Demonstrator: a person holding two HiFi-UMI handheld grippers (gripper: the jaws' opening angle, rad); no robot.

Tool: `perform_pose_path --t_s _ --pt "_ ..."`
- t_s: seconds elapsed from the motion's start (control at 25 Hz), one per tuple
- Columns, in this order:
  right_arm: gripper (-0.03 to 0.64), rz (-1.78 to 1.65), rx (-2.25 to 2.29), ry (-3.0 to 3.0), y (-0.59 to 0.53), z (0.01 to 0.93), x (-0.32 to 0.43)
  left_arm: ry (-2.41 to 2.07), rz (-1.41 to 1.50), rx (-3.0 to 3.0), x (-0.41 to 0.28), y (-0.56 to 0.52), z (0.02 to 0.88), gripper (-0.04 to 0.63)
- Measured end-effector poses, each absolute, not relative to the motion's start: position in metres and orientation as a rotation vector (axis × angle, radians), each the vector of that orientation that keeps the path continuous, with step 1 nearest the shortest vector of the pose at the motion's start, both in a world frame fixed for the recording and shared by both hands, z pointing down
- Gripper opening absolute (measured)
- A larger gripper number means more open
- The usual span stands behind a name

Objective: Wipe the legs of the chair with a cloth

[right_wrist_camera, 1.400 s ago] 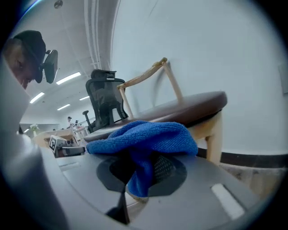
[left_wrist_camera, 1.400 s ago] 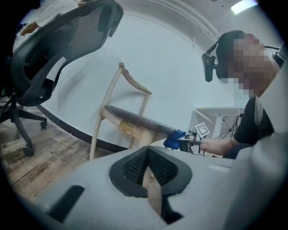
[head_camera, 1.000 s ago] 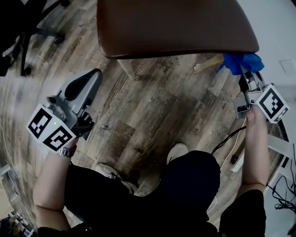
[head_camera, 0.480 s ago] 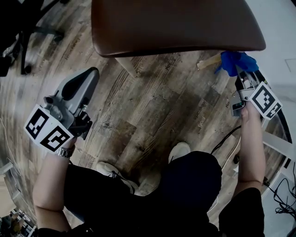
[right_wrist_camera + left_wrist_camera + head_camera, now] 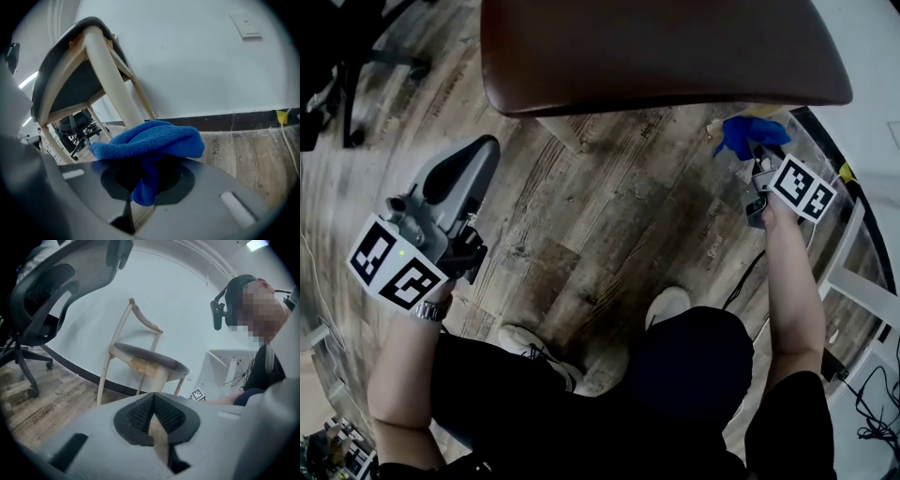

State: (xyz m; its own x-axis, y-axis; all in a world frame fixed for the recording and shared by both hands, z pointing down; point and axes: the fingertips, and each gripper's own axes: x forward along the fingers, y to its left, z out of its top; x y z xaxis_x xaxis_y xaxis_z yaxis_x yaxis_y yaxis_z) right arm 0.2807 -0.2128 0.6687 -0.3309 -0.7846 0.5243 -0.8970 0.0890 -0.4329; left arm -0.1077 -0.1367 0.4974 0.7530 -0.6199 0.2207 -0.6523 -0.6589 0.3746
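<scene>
Low over a wood-plank floor [image 5: 609,216], on the person's left: left gripper [image 5: 476,161] pressed together on nothing, held well apart from the chair. On the right: right gripper [image 5: 759,171] pinching a bunched blue cloth [image 5: 748,134], raised beside a pale wooden chair leg [image 5: 115,89] under the corner of the brown seat [image 5: 656,47]; contact with the leg unclear. Beyond: white wall [image 5: 187,51] with dark baseboard [image 5: 225,121], and a black office chair [image 5: 51,291].
</scene>
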Motion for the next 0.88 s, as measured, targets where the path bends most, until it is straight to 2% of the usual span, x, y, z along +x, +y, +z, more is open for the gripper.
perform_pose_path --t_s 0.6,0.88 --pt "0.066 1.220 1.669 -1.926 -0.215 0.813 0.279 -1.036 0.150 2.453 -0.132 -0.135 0.510 0.000" --pt "0.066 1.237 1.684 -1.889 -0.215 0.832 0.279 -1.053 0.148 2.430 -0.144 -0.135 0.516 0.000"
